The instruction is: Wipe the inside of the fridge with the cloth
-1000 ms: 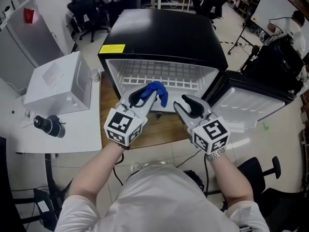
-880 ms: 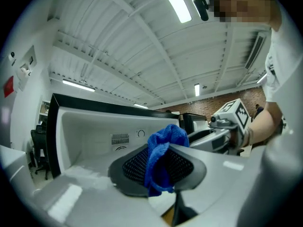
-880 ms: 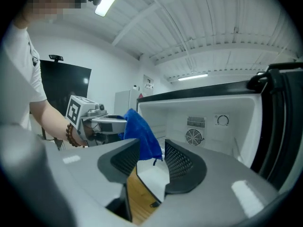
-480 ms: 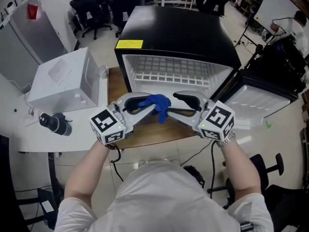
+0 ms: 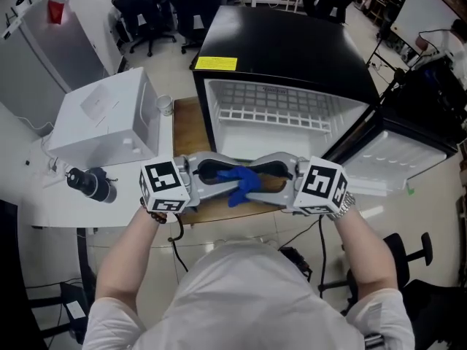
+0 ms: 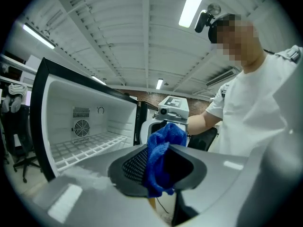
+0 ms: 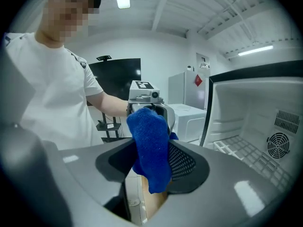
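The left gripper [image 5: 228, 180] was clamped on the blue cloth [image 5: 243, 181]. The cloth hung between the two grippers in front of the open fridge [image 5: 284, 49], not yet inside it. The right gripper [image 5: 261, 179] faced the left one tip to tip. Its jaws stood wide and had just been closing, with the free end of the cloth between them. A gap showed beside one pad, so no grip was made there.

The step in hand appeared to be a hand-over or re-grip. To do it well, the right jaws should close on a thick fold before the left jaws release, so that the cloth cannot drop. A broad wad should protrude beyond the tips to reach the liner and wire shelf [image 5: 273, 115].
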Demonstrator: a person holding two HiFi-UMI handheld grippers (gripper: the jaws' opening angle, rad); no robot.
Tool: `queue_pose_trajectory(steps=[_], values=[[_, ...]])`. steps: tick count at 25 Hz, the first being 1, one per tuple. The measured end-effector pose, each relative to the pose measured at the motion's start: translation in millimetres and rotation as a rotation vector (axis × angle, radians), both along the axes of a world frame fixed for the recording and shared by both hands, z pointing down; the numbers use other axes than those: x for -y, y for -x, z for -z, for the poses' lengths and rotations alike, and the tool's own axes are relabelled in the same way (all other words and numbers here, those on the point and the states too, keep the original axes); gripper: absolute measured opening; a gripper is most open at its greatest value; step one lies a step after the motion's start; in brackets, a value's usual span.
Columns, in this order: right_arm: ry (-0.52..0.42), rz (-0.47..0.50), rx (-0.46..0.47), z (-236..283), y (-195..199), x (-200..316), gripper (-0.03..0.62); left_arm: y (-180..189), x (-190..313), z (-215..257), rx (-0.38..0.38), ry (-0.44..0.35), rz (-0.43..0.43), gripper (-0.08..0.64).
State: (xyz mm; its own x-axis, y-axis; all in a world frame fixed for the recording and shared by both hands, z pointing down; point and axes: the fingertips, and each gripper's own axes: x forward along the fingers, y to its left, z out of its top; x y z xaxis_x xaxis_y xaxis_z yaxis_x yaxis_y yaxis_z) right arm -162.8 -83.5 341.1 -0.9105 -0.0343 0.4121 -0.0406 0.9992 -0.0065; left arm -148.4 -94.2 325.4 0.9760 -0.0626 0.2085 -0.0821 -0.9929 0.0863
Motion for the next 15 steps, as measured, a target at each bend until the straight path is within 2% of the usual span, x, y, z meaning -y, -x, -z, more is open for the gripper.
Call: queue_pose_trajectory(steps=[2,4,9,12,15], values=[[0.004,-0.010,-0.002,-7.0,3.2,0.8,0.156,2.5,-0.1,-7.8,0.026,0.001,0.009,0.100],[0.010,-0.027,-0.001,-14.8,5.5,3.3,0.126,6.1,2.9,-14.6,0.047,0.000,0.031,0.106],[-0.016,-0.095,-0.009,-38.1,16.1,14.9,0.091,22.1,17.5,-32.9,0.101,-0.018,0.114,0.157],[-0.050,-0.168,0.003,-46.3,20.4,29.5,0.087,38.1,33.2,-40.5,0.105,-0.020,0.193,0.199],[-0.067,-0.250,0.019,-57.9,22.6,46.7,0.087,54.5,48.5,-51.9,0.123,-0.031,0.285,0.204]])
